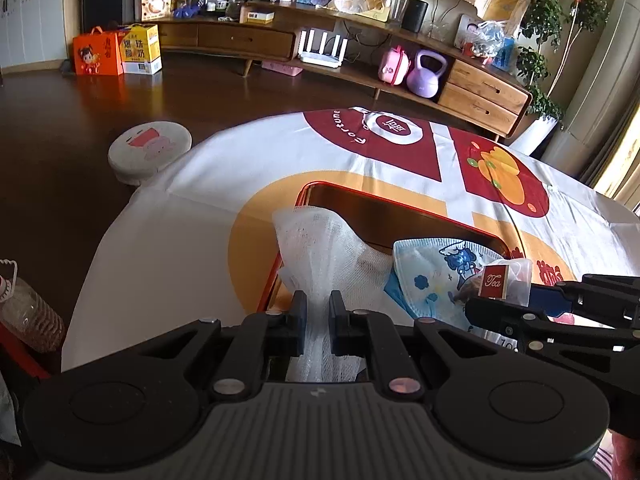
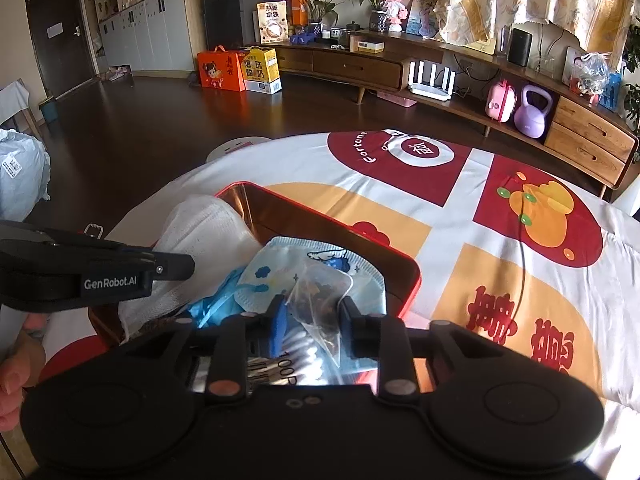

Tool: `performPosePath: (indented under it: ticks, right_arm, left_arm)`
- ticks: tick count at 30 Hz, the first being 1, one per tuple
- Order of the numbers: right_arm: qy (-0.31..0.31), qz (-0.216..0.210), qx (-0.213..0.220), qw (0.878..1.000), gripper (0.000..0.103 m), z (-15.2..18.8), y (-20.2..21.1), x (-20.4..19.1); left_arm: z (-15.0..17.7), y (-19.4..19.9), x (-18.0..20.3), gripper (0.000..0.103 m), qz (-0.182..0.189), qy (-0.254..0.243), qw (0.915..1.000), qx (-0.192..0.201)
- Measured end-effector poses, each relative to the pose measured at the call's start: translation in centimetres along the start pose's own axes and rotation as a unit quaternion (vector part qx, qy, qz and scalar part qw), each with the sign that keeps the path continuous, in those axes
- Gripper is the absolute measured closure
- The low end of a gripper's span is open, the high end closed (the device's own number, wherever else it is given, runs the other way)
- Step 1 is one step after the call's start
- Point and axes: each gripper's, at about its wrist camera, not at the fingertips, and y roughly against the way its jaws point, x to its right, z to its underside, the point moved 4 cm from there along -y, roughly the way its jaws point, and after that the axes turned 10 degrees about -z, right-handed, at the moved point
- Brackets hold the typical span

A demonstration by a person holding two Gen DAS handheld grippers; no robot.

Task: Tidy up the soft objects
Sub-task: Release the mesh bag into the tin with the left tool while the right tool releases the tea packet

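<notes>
A red tin box [image 1: 400, 202] [image 2: 414, 280] with a coppery inside stands on the patterned tablecloth [image 1: 180, 240]. In the left wrist view my left gripper [image 1: 318, 314] is shut on a white gauze cloth [image 1: 320, 248], which stands up over the box's near left corner. A blue printed face mask [image 2: 280, 260] lies in the box. On top of it a clear tea bag [image 2: 320, 296] rests between the fingers of my right gripper [image 2: 314, 320], which stand apart from it, open. Its red "Tea" tag [image 1: 494, 282] shows beside the right gripper [image 1: 476, 310]. The left gripper [image 2: 188, 266] reaches in from the left.
A pack of cotton swabs [image 2: 296, 356] lies under the right gripper. A round cushion [image 1: 150, 148] sits on the dark floor to the left of the table. A plastic bottle [image 1: 28, 312] stands at the near left. A person's hand [image 2: 16, 364] shows at the left edge.
</notes>
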Motion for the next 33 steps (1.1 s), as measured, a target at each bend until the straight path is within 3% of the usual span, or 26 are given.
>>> performPosePath:
  ticks: [4, 8, 13, 20, 33]
  right_arm:
    - [0.01, 0.002, 0.004, 1.0, 0.063, 0.1, 0.3, -0.3]
    - [0.012, 0.001, 0.005, 1.0, 0.062, 0.2, 0.8, -0.5]
    - [0.015, 0.0, 0.015, 1.0, 0.049, 0.4, 1.8, -0.7]
    - [0.016, -0.008, 0.029, 0.999, 0.046, 0.8, 3.6, -1.1]
    - [0.021, -0.031, 0.074, 0.997, 0.035, 1.6, 9.2, -1.7]
  left_arm:
    - [0.1, 0.2, -0.2, 0.089, 0.003, 0.004, 1.0, -0.007]
    - [0.3, 0.4, -0.3, 0.085, 0.001, 0.004, 0.9999, -0.011]
    - [0.5, 1.1, -0.4, 0.074, -0.004, -0.002, 1.0, -0.008]
    - [0.7, 2.6, -0.5, 0.074, -0.003, -0.01, 0.9999, 0.003]
    - [1.8, 7.6, 0.9, 0.074, 0.001, -0.054, 0.9968, 0.06]
